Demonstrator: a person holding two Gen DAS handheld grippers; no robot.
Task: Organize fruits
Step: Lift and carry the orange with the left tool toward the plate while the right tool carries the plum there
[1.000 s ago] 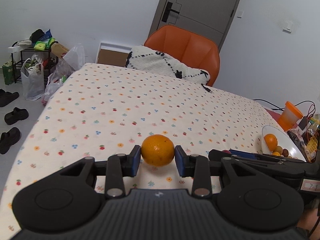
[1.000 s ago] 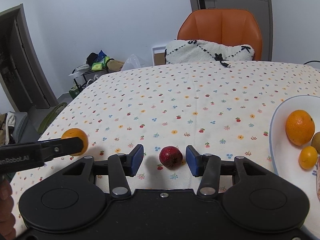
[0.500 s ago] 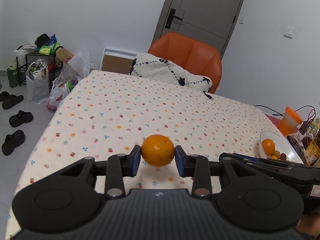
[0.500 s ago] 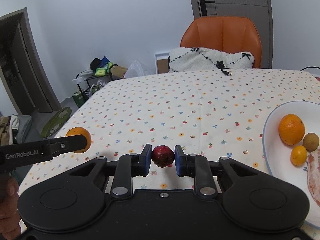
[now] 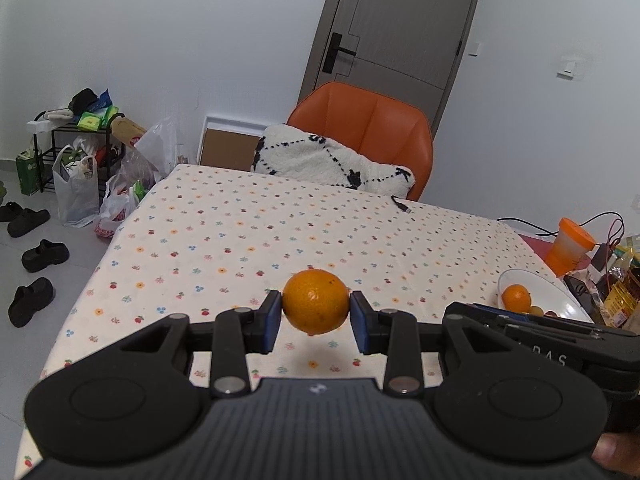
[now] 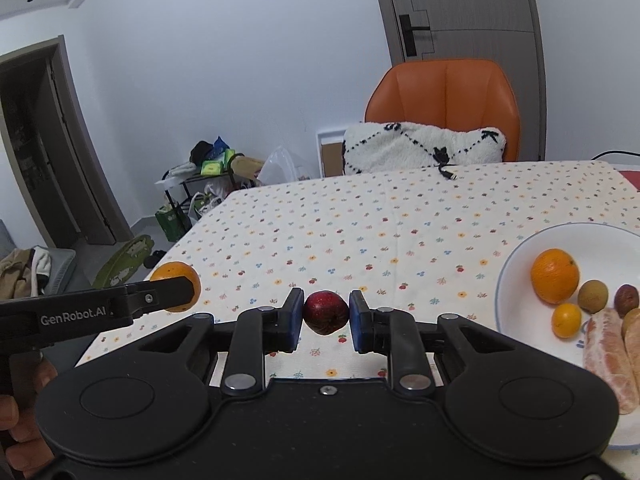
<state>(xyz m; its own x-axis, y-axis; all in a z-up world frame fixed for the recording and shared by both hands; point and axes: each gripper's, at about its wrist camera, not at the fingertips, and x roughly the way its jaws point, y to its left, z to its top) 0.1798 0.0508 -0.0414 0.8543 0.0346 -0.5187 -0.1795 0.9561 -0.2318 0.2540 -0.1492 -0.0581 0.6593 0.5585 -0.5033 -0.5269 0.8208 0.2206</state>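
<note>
My left gripper (image 5: 316,314) is shut on an orange (image 5: 316,300), held above the flowered tablecloth. The same orange (image 6: 178,286) shows at the left of the right wrist view, behind the left gripper's finger. My right gripper (image 6: 325,318) is shut on a small dark red fruit (image 6: 325,312), lifted off the cloth. A white plate (image 6: 520,256) at the right holds an orange (image 6: 555,276), a small orange fruit (image 6: 566,320), a brown fruit (image 6: 594,296), a dark red one (image 6: 626,300) and peeled citrus segments (image 6: 608,356). The plate (image 5: 560,300) also sits far right in the left wrist view.
An orange chair (image 5: 372,136) with a white cushion (image 5: 328,162) stands at the table's far side. A cable end (image 5: 402,206) lies on the cloth. An orange cup (image 5: 570,246) and packets (image 5: 618,298) crowd the right edge. Shoes, bags and a rack lie on the floor to the left.
The right gripper closed on the red fruit and lifted it off the cloth. Both grippers rose, the left one still holding its orange.
</note>
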